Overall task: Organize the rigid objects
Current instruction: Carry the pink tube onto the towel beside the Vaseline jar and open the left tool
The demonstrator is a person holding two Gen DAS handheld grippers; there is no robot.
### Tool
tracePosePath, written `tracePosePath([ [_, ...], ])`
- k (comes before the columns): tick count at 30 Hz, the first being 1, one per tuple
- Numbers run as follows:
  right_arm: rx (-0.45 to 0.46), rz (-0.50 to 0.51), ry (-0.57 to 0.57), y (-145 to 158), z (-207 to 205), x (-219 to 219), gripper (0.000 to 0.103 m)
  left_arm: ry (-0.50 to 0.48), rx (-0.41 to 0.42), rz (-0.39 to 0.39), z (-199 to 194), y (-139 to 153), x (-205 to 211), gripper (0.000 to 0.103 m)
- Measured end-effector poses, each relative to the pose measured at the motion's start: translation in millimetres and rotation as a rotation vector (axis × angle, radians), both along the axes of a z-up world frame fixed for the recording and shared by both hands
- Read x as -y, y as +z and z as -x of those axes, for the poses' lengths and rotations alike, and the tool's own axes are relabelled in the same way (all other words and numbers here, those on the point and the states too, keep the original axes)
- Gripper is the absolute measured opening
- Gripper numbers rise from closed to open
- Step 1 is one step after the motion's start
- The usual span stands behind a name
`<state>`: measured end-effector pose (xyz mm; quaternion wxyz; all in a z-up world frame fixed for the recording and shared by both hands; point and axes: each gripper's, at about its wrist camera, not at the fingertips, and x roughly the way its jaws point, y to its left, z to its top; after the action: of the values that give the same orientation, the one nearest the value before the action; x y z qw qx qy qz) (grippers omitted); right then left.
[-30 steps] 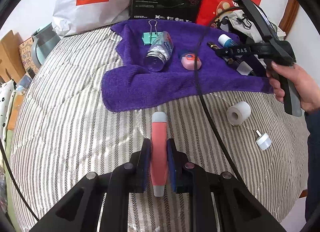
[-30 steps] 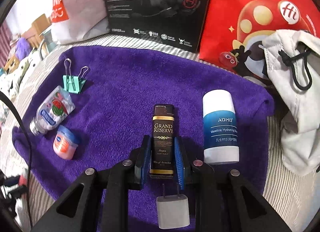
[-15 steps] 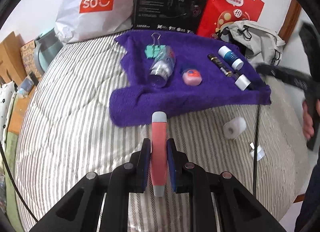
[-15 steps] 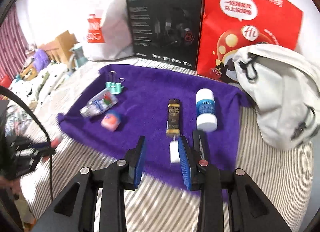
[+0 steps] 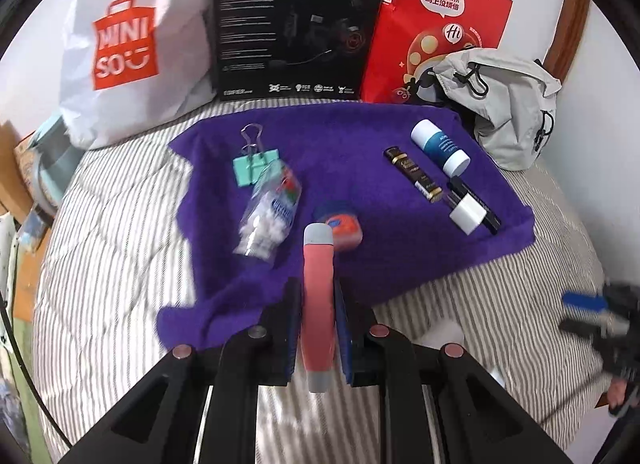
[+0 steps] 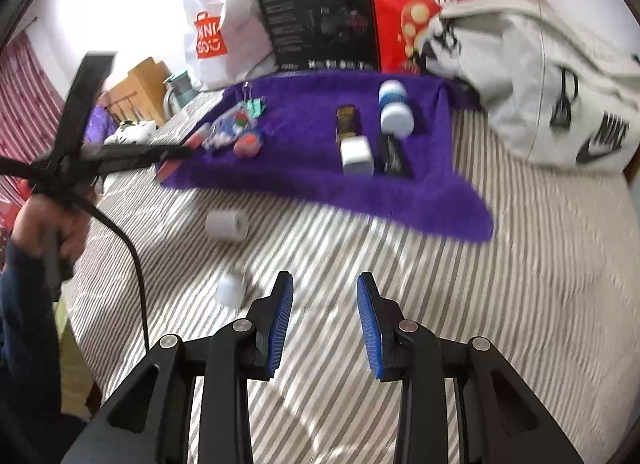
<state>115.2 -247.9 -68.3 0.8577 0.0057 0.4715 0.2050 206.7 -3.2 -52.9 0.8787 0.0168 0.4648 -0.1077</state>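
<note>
Striped bed [image 5: 112, 248] spread with a purple towel [image 5: 352, 168]; white shopping bag [image 5: 128, 48], black box [image 5: 296, 20], red paper bag [image 5: 436, 20] and grey backpack [image 5: 508, 104] propped along the wall behind. Left gripper [image 5: 318, 324] clenched on a pink tube [image 5: 318, 304] with grey end caps, held over the near edge of the towel, tip just short of a small pink jar [image 5: 340, 226]. On the towel's left part, a teal binder clip [image 5: 256, 164] touching a clear bottle of white pellets [image 5: 272, 216]. On its right part, a dark slim bottle with gold bands [image 5: 416, 176], a blue and white stick [image 5: 440, 146], a white charger plug [image 5: 466, 214] and a black flat item [image 6: 394, 156] just beside the plug. Right gripper [image 6: 325, 324] spread wide, grasping nothing, over bare bedding well short of the towel. Off the towel, a white tape roll [image 6: 226, 226] and a small white cap [image 6: 230, 288] lying on the stripes. Black cable [image 6: 132, 256] trailing from the left gripper across the bed near both.
</note>
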Motion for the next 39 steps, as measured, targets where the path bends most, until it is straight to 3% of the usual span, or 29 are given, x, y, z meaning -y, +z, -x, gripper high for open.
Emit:
tracePosePath([
  [11, -0.033, -0.050, -0.022, -6.9, 23.0, 12.0, 0.033, 0.035, -0.061, -0.061, -42.4, -21.8, 9.1, 0.016],
  [22, -0.052, -0.055, 0.020, -12.6, 26.1, -1.8, 0.033, 0.026, -0.066, -0.099, -51.7, -29.7, 13.0, 0.017],
  [26, -0.056, -0.057, 0.031, -14.1, 26.2, -5.4, 0.033, 0.018, -0.105, -0.134, -49.9, -36.9, 15.0, 0.018],
  [35, -0.053, -0.063, 0.031, -14.4, 28.9, -11.4, 0.033, 0.022, -0.043, -0.117, -16.8, -4.0, 7.7, 0.018],
  [39, -0.054, -0.072, 0.037, -14.7, 33.2, -15.4, 0.033, -0.069, 0.012, -0.051, 16.5, 12.3, 23.1, 0.041],
])
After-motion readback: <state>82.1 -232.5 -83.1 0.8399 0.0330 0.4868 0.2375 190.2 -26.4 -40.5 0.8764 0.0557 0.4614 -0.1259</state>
